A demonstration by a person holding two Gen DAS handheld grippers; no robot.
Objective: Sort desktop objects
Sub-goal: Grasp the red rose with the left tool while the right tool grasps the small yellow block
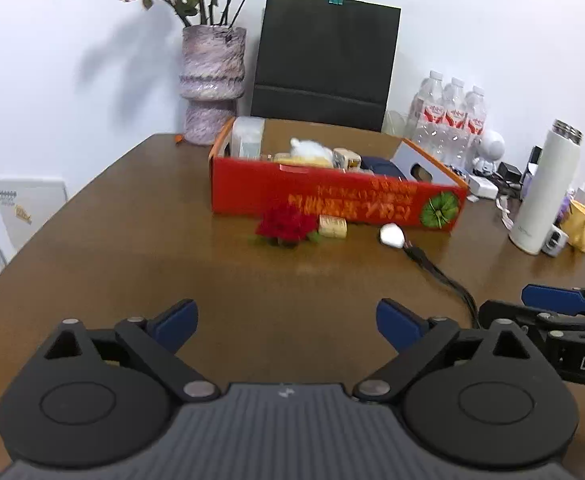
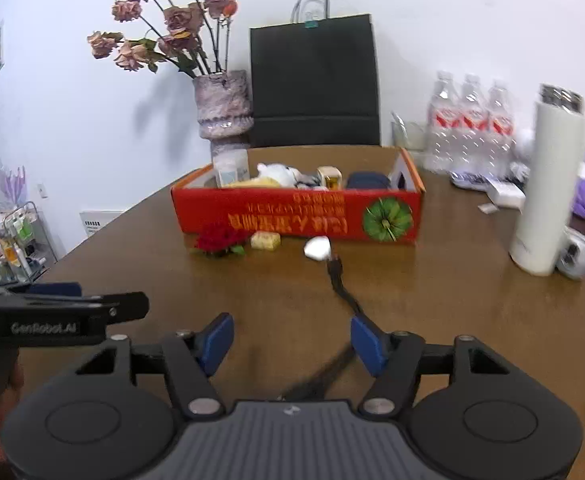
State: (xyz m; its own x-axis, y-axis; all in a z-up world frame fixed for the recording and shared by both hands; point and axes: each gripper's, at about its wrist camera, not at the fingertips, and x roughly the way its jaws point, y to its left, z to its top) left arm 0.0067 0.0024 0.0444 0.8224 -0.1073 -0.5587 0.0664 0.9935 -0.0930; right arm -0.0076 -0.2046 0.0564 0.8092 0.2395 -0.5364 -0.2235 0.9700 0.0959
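A red cardboard box (image 1: 332, 196) (image 2: 296, 212) holding several small items stands mid-table. In front of it lie a red fabric rose (image 1: 286, 226) (image 2: 218, 240), a small yellow packet (image 1: 333, 227) (image 2: 265, 240) and a white charger (image 1: 391, 235) (image 2: 317, 249) with a black cable (image 1: 444, 276) (image 2: 342, 284) running toward me. My left gripper (image 1: 287, 326) is open and empty, well short of these. My right gripper (image 2: 292, 340) is open and empty, above the cable's near end. Each gripper shows at the edge of the other's view.
A brown wooden table (image 1: 132, 240). At the back stand a vase of dried roses (image 1: 212, 84), a black paper bag (image 1: 324, 56) and water bottles (image 1: 452, 120). A white thermos (image 2: 544, 188) and small clutter stand at the right.
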